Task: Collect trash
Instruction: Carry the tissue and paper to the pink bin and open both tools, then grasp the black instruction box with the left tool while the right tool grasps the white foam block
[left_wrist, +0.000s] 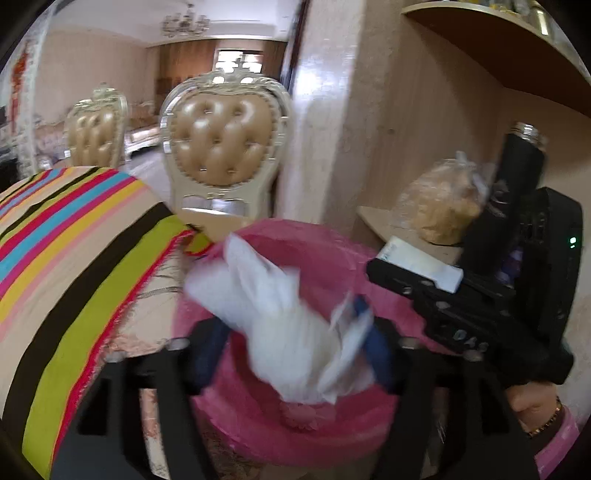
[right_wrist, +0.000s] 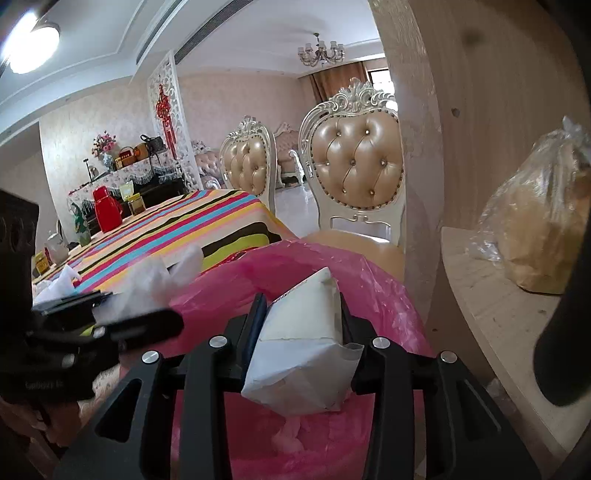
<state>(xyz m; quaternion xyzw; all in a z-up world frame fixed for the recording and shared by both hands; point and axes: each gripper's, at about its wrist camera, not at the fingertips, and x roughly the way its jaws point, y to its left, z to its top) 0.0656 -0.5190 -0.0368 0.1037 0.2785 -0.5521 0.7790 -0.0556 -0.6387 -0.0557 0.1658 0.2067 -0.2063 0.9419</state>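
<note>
A bin lined with a pink bag (left_wrist: 332, 258) stands below both grippers; it also shows in the right wrist view (right_wrist: 229, 280). My left gripper (left_wrist: 291, 317) is shut on a crumpled white tissue (left_wrist: 273, 306) held over the bin mouth. My right gripper (right_wrist: 303, 306) is shut on a white paper packet (right_wrist: 299, 332), also over the bin. The right gripper (left_wrist: 417, 280) with its packet shows at right in the left wrist view. The left gripper with the tissue (right_wrist: 155, 284) shows at left in the right wrist view.
A table with a striped cloth (left_wrist: 74, 236) lies left of the bin, carrying a red flask (right_wrist: 107, 210) and jars. Two padded chairs (right_wrist: 354, 166) stand behind. A wooden shelf (right_wrist: 491, 291) at right holds a clear bag of food (right_wrist: 546, 221) and a black bottle (left_wrist: 517, 173).
</note>
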